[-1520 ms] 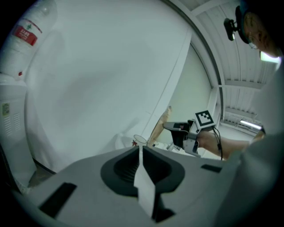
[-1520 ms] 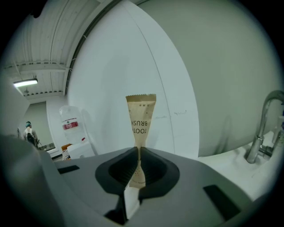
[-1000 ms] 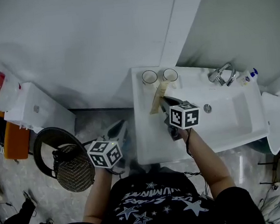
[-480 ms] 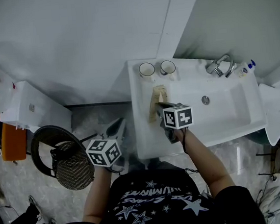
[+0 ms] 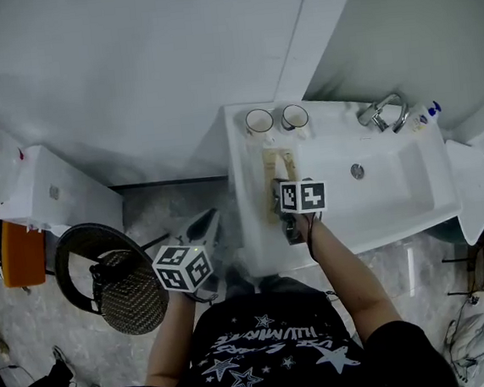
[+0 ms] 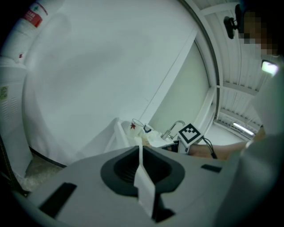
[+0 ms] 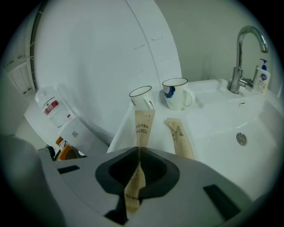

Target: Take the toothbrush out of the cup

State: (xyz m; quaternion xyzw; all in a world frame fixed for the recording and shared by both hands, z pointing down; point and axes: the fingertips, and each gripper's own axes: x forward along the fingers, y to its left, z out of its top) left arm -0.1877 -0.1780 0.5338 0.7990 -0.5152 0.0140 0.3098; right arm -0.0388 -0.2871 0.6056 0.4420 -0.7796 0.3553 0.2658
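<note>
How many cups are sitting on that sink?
2. Both stand side by side at the back left corner of the sink: one cup by the edge, the blue-marked cup nearer the tap.

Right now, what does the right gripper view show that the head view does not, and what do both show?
Only the right gripper view: the right gripper, jaws shut on the toothbrush packet, with readable print. Only the head view: the left gripper and a mesh basket on the floor. Both: two cups, the faucet, the sink and a second packet lying loose.
</note>
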